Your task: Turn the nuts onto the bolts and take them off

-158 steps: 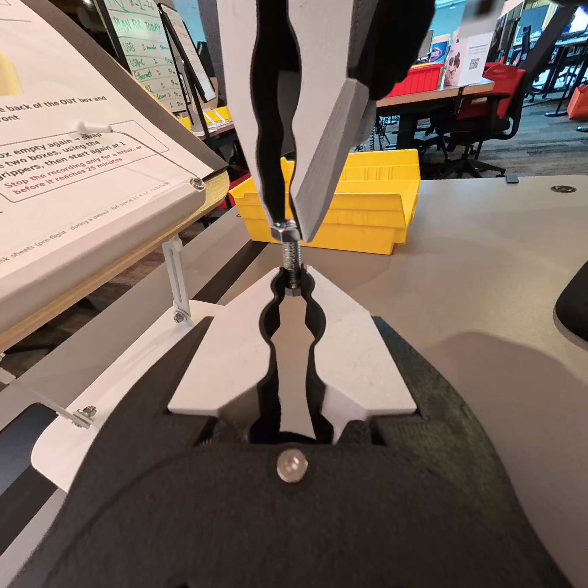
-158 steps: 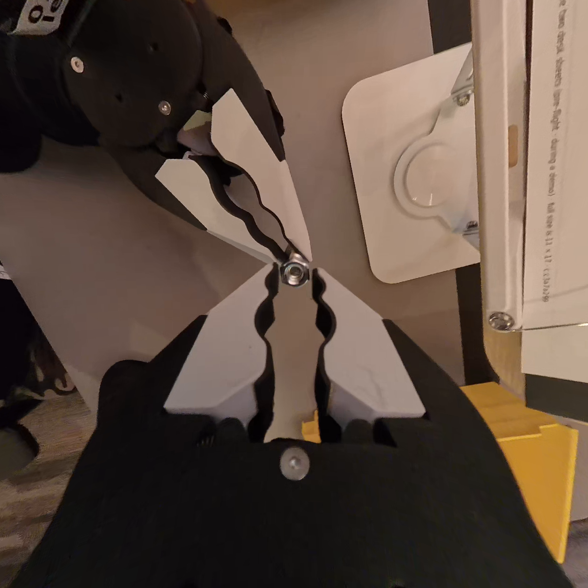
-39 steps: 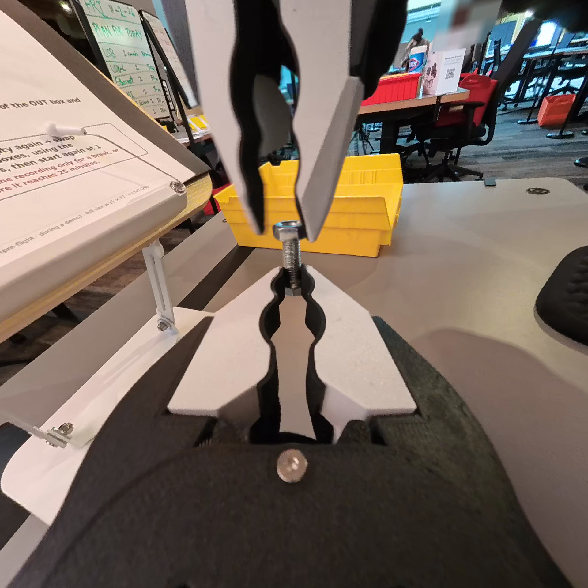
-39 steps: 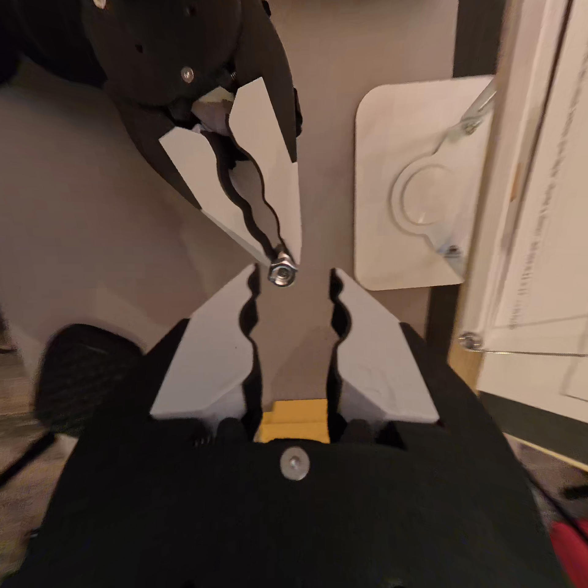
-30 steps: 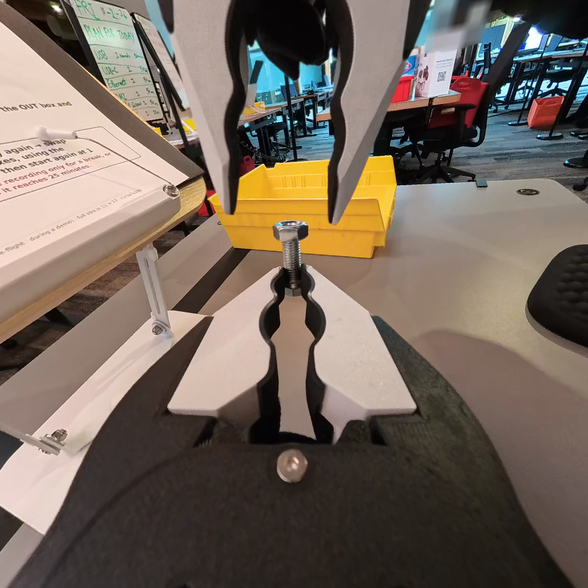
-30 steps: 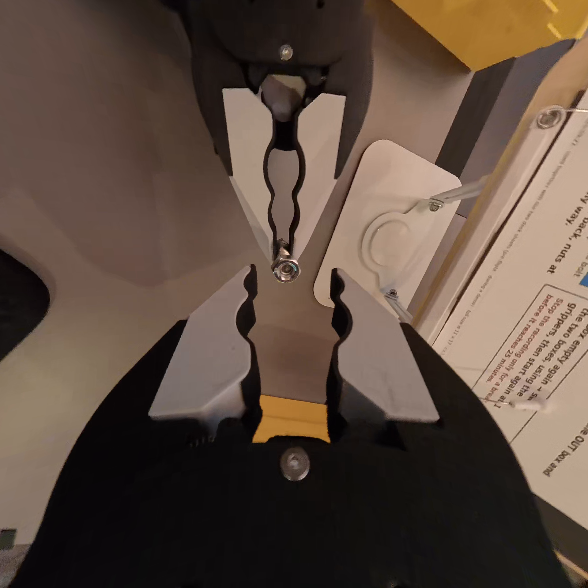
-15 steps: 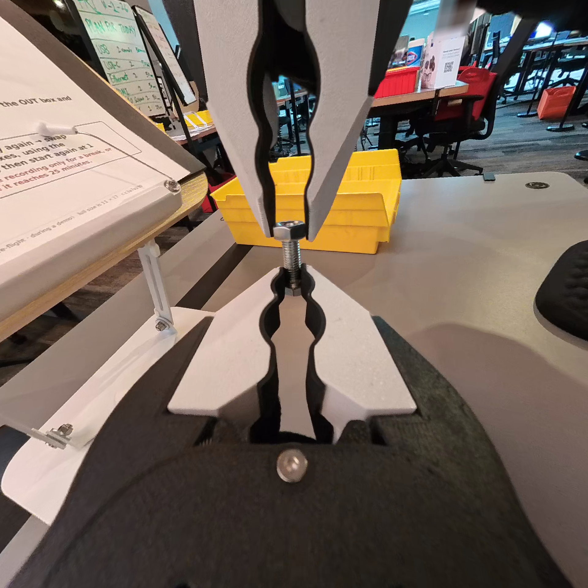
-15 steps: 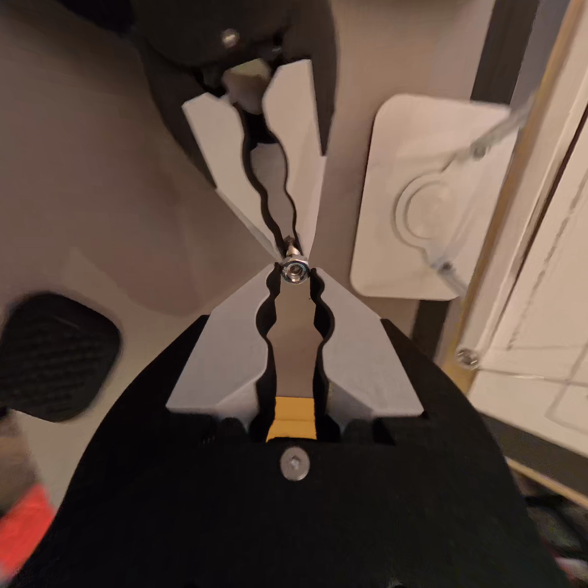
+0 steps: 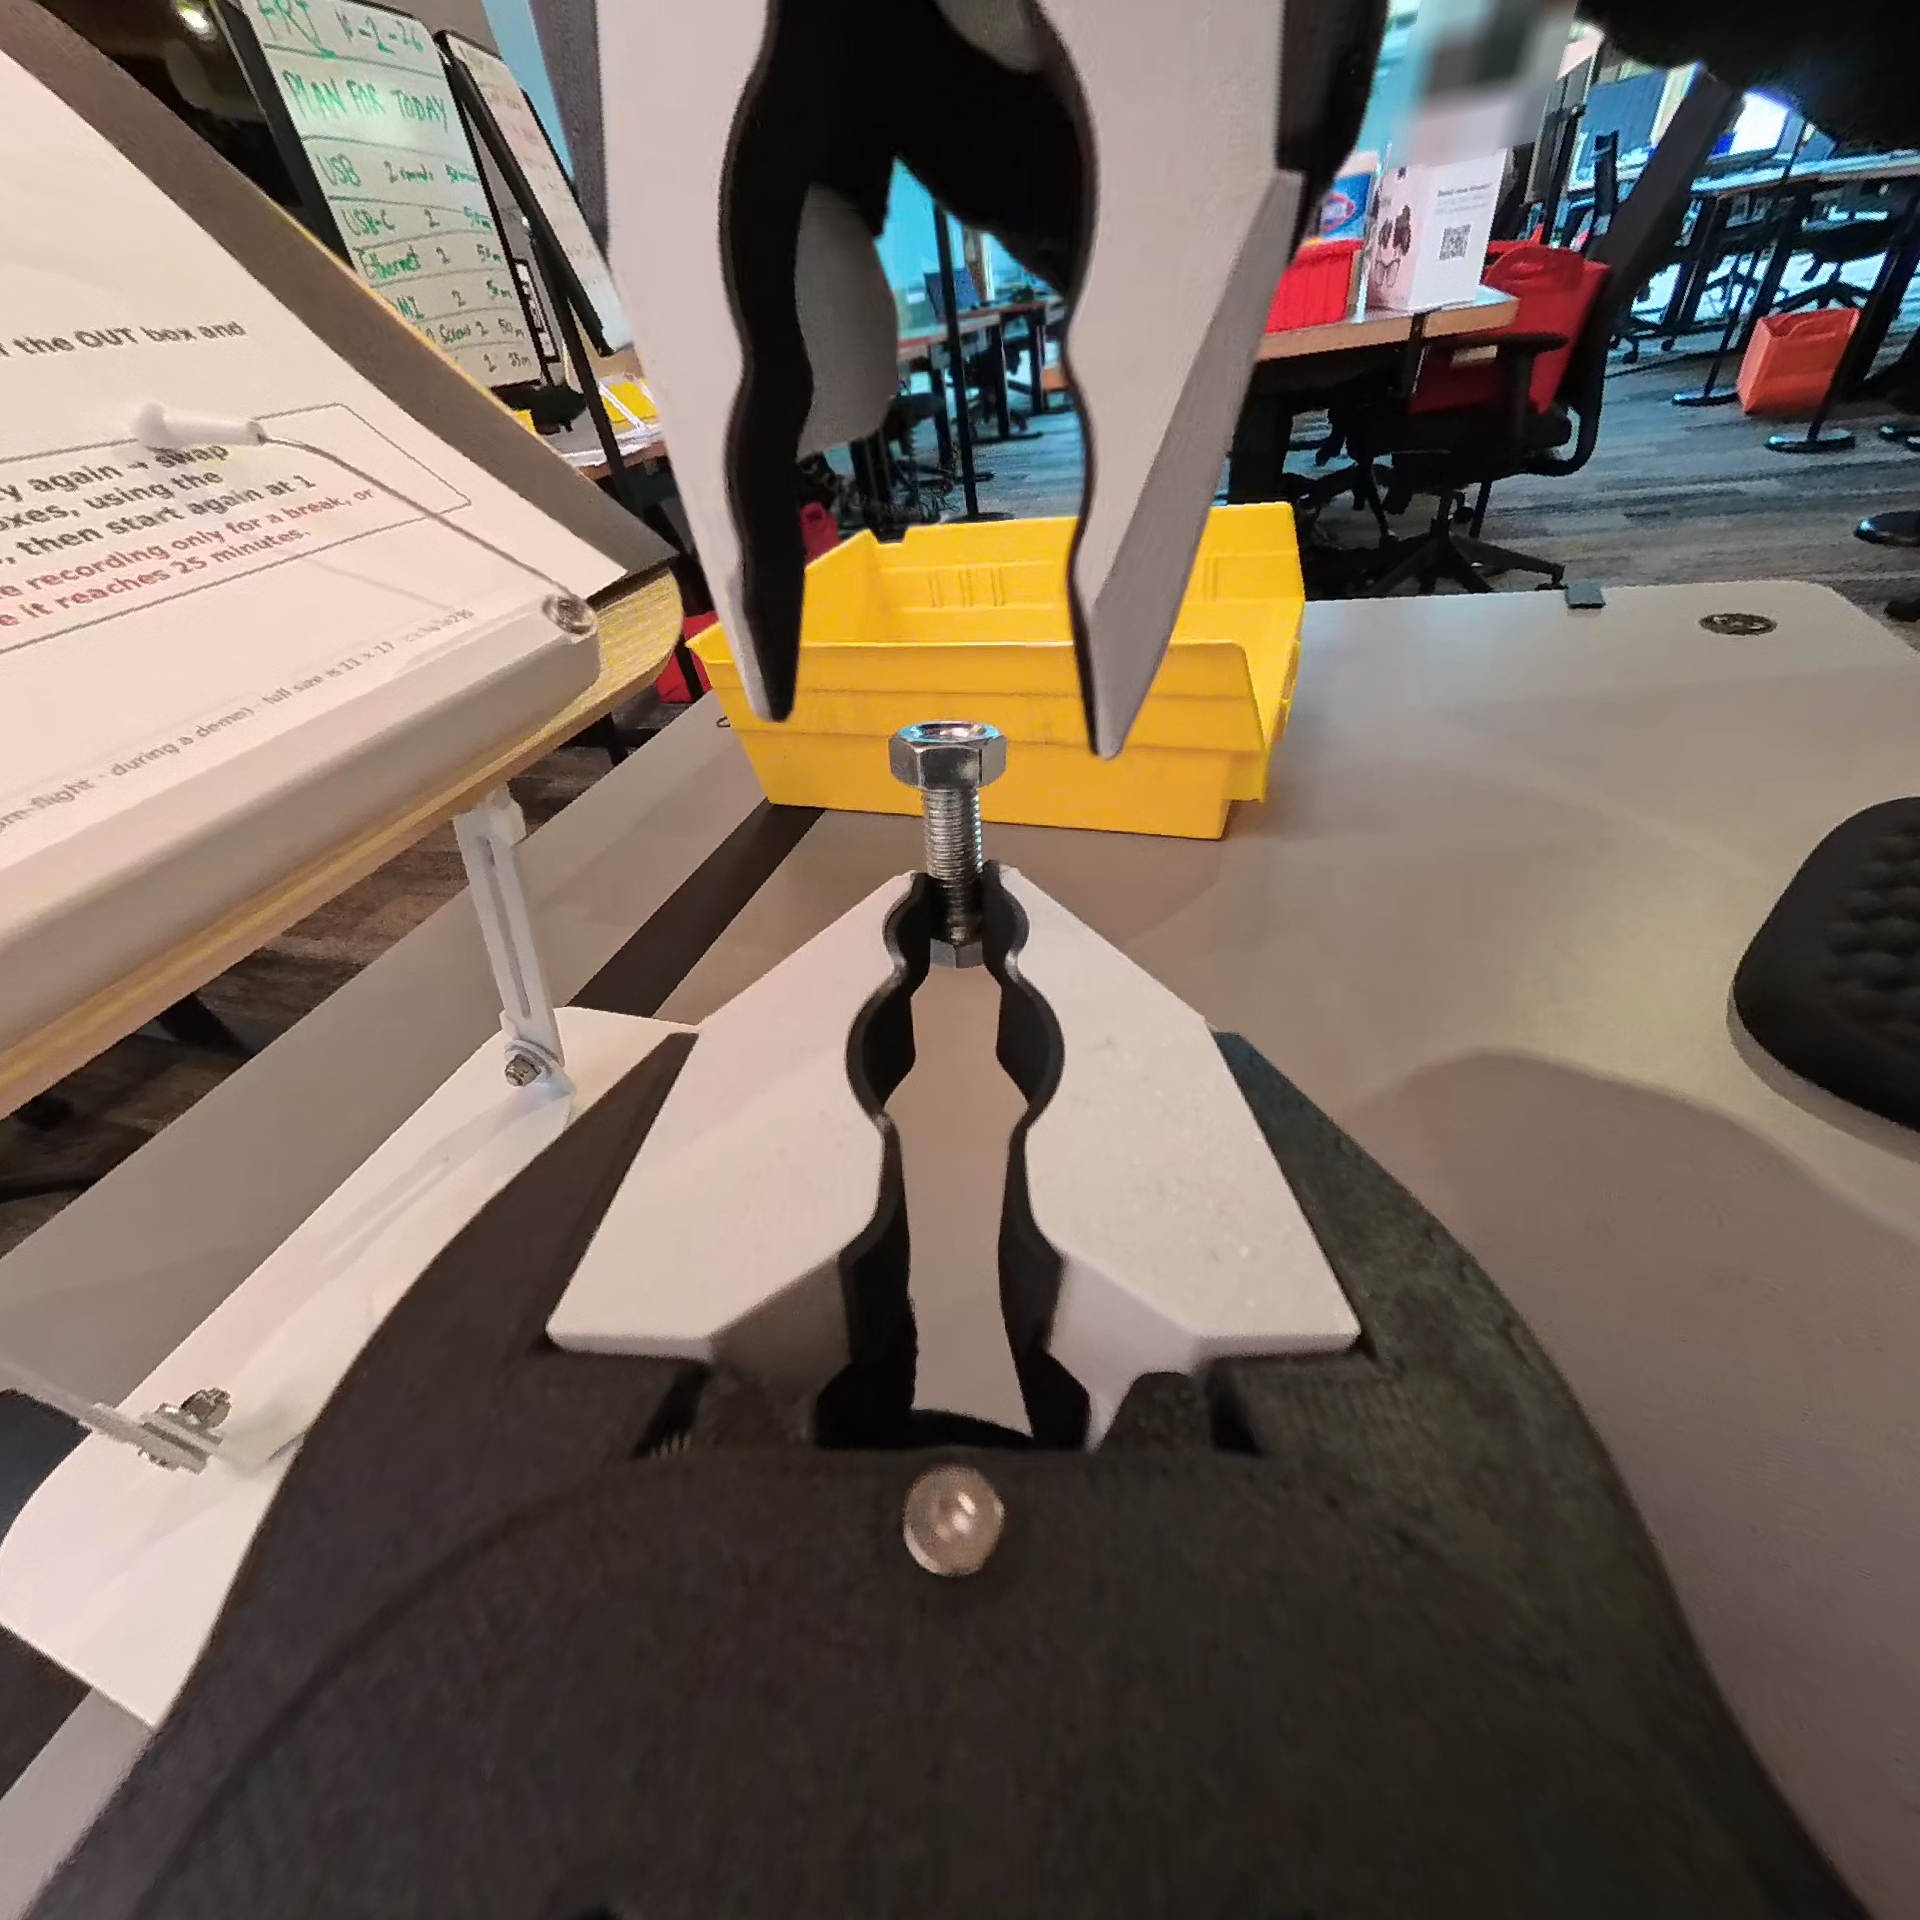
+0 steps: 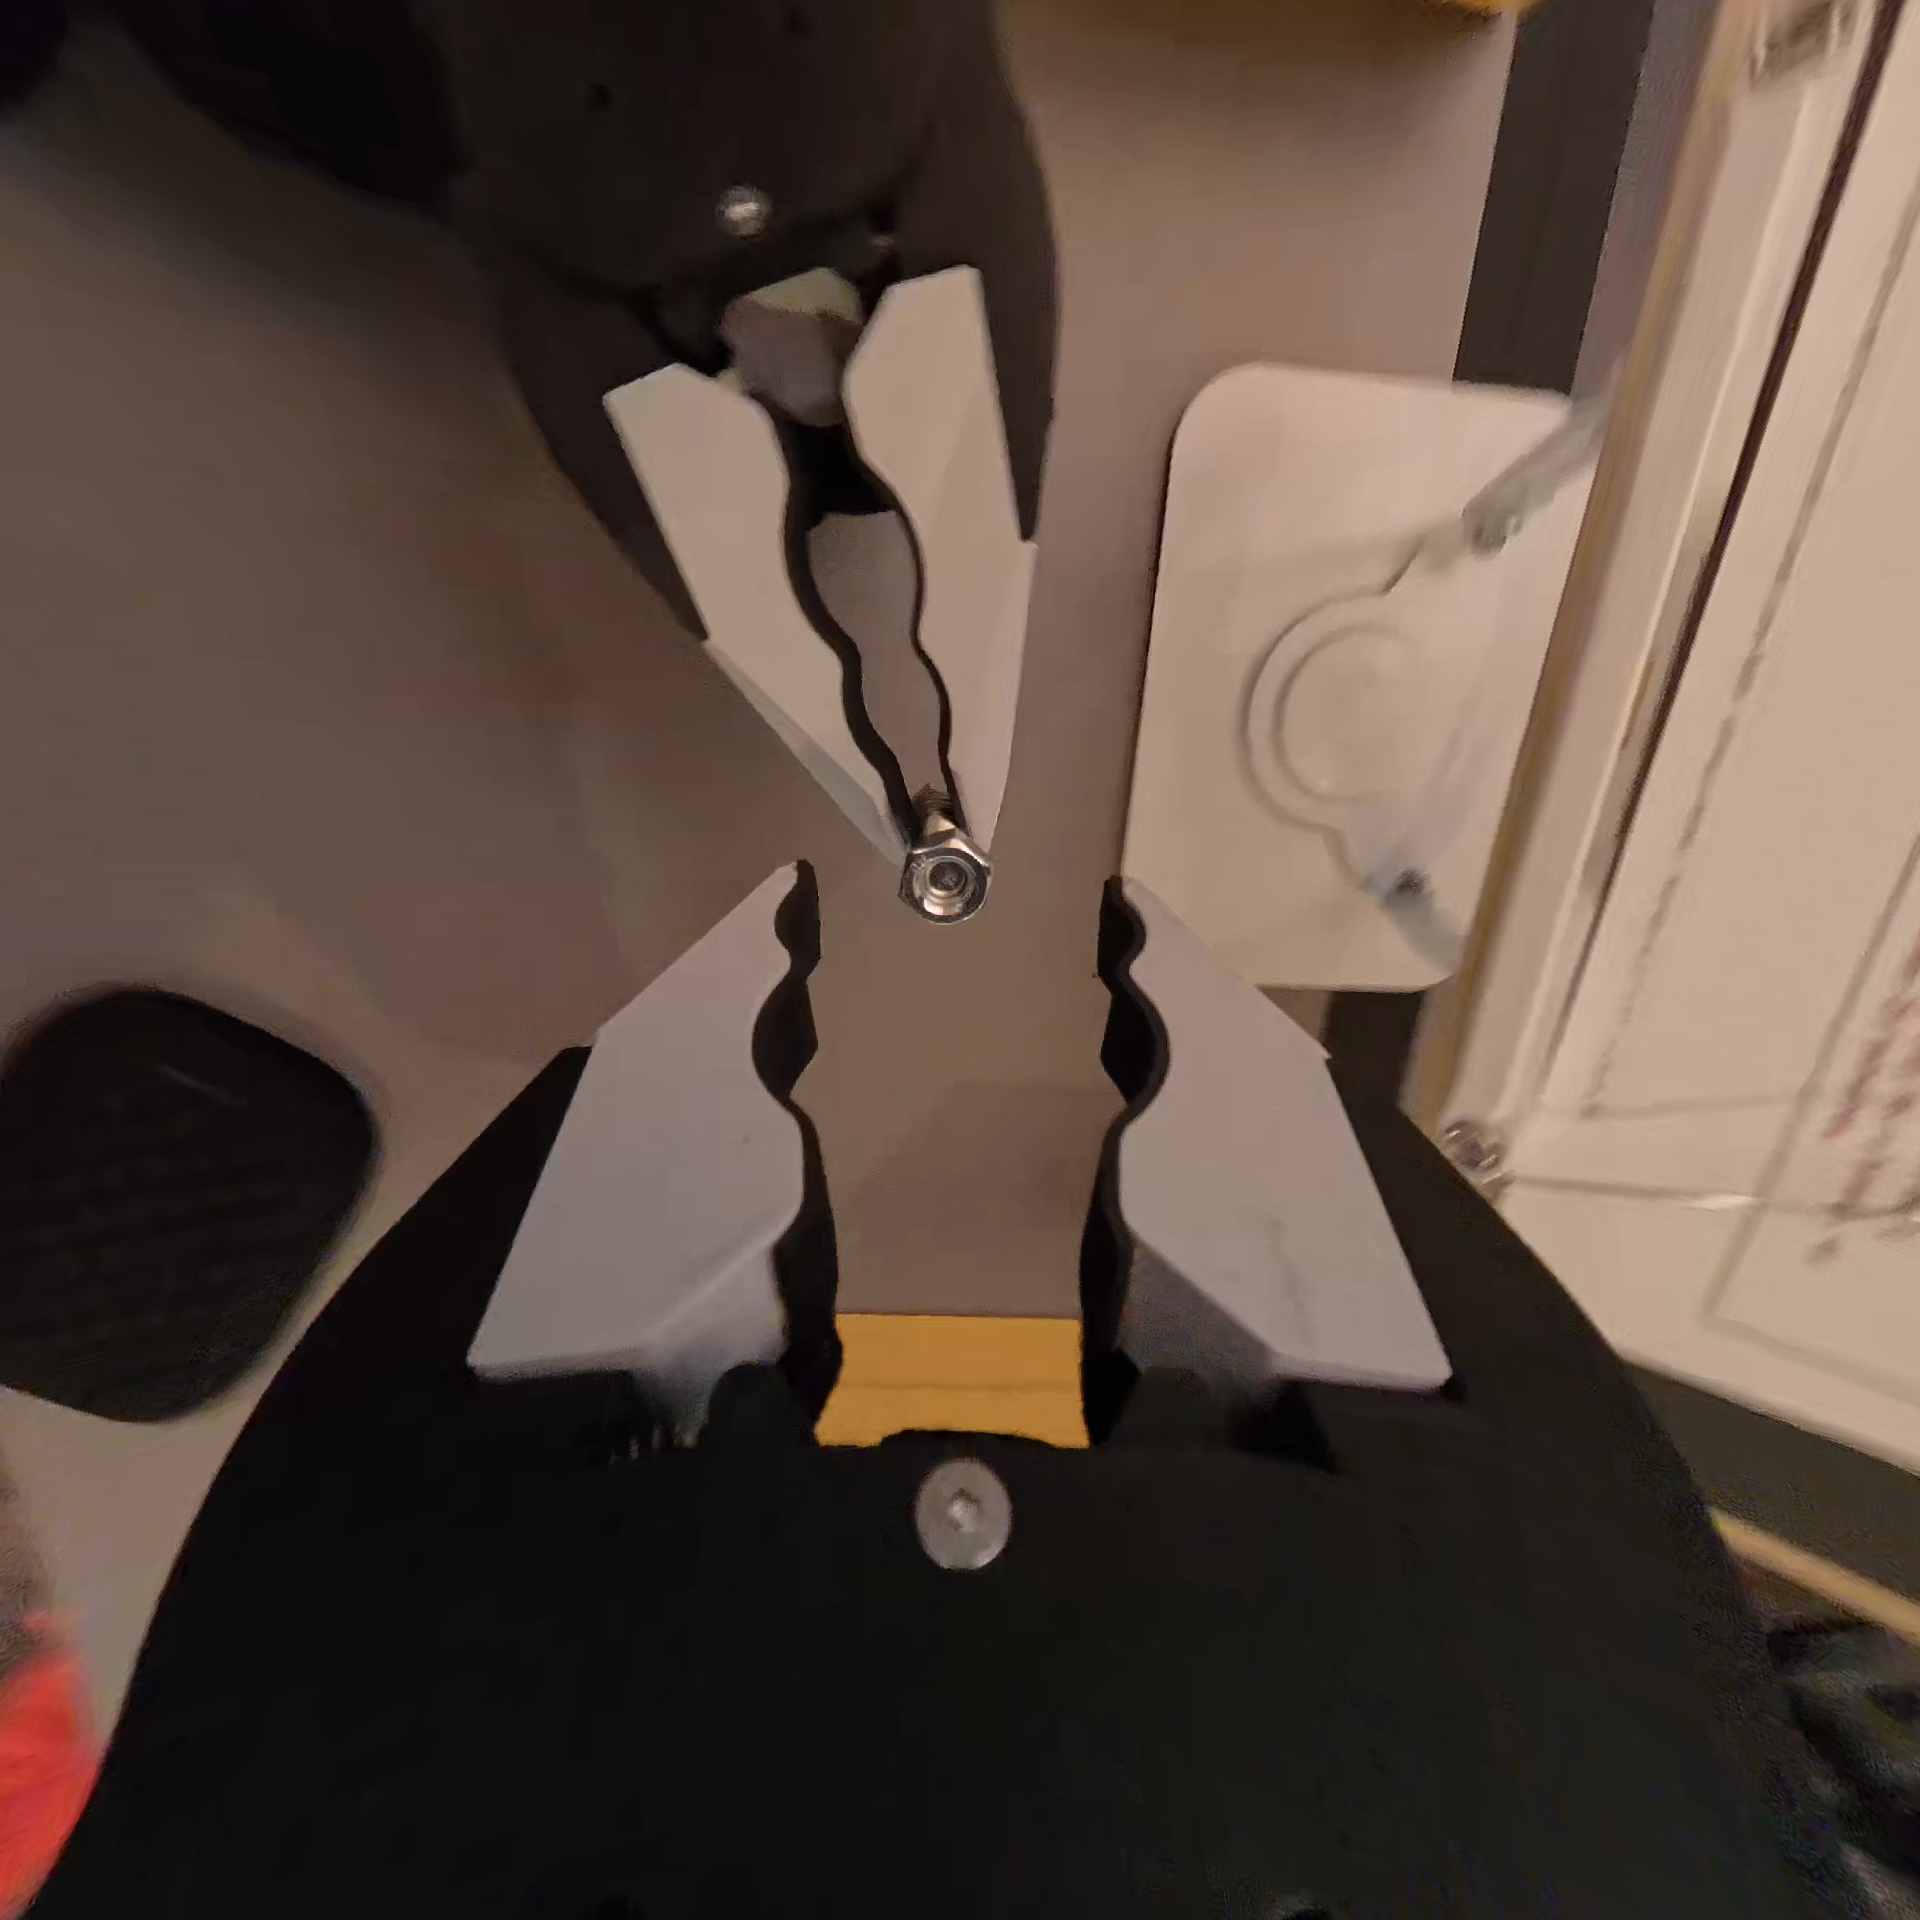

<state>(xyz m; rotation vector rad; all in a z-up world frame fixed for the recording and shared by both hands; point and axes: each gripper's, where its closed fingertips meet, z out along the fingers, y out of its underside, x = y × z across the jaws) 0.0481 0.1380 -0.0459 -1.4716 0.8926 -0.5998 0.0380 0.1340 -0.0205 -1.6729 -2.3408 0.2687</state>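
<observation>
A steel bolt [image 9: 951, 842] stands upright with a hex nut [image 9: 948, 753] on its top end. My left gripper [image 9: 954, 888] is shut on the bolt's lower end and holds it above the grey table [image 9: 1455, 831]. My right gripper [image 9: 940, 727] comes down from above, open, its fingertips on either side of the nut and apart from it. In the right wrist view the right gripper [image 10: 956, 881] is open around the nut [image 10: 948, 883], seen end-on. The left gripper [image 10: 935, 816] holds the bolt just beyond it.
A yellow bin [image 9: 997, 665] stands behind the bolt on the table. A tilted instruction board [image 9: 260, 582] on a white base plate [image 9: 312, 1247] is at the left. A black pad [image 9: 1849, 956] lies at the right. Desks and chairs stand far behind. The tips of both grippers are at nearly the same place.
My right gripper, shut on the nut half a second ago, has opened and let go of it. The left gripper still holds the bolt in the same place.
</observation>
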